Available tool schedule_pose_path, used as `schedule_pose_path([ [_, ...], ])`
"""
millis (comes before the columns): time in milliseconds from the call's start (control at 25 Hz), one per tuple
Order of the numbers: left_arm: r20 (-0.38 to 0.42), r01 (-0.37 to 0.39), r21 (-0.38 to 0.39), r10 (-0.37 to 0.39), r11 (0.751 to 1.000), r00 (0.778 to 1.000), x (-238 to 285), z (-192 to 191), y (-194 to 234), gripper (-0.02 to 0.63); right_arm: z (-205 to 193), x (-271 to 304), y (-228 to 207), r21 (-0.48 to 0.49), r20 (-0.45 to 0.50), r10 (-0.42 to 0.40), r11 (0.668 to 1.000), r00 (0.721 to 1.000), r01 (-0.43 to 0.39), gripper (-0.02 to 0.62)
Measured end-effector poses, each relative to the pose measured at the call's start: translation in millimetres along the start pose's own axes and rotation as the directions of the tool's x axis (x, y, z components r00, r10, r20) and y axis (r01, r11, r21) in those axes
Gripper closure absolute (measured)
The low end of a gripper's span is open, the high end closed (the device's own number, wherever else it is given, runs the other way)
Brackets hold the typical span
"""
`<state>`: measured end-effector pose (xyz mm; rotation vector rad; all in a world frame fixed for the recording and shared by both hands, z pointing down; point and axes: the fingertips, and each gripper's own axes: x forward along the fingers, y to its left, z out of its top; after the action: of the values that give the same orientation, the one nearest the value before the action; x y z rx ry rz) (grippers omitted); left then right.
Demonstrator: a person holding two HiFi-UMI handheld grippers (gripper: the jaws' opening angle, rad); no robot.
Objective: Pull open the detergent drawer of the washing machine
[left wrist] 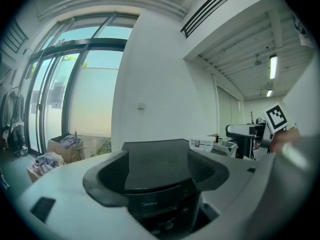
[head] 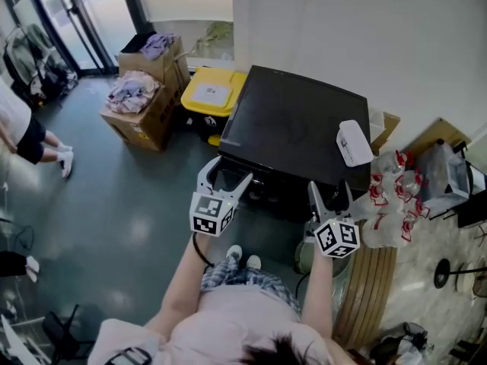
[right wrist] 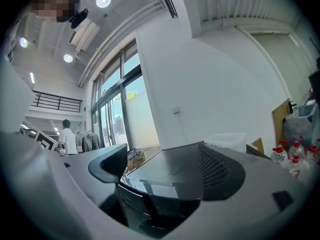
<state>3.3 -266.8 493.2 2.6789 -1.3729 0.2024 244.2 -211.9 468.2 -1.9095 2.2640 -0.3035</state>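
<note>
- washing machine (head: pixel 293 131), black with a flat dark top, stands against the white wall, its front facing the person.
- left tool (head: pixel 226 175) hovers just before the machine's front left corner, jaws wide apart, nothing between them; its own view (left wrist: pixel 157 176) frames the front panel (left wrist: pixel 150 204) between the two pads.
- right tool (head: pixel 330 196) hangs near the front right corner, jaws also wide and empty; its view (right wrist: pixel 165 171) looks over the machine's top edge.
- detergent drawer sits somewhere on that dark front panel, but it is too dark to pick out; the panel looks flush.
- white box (head: pixel 354 142) lies on the machine's top, at the right edge.
- yellow-lidded bin (head: pixel 214 93) stands just left of the machine, with cardboard boxes (head: pixel 141 101) of clothes beyond it.
- bottles with red labels (head: pixel 392 196) cluster at the right of the machine.
</note>
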Motion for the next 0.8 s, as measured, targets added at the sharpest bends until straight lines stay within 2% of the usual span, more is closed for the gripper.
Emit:
schedule_pose_path([
  [600,-0.064,0.06,0.013,-0.059,0.998,0.996,47.0,-9.4,40.5,0.252,-17.7,56.9,11.0,0.018,-0.034,-0.031,0.999,0.999,0.032,0.155],
  [800,-0.125,0.05,0.034,-0.045,0.998,0.991,59.9,-26.9,48.5,0.252,-23.2,76.8,12.7,-0.019,-0.105,0.017,1.0,0.994,-0.02,0.155],
])
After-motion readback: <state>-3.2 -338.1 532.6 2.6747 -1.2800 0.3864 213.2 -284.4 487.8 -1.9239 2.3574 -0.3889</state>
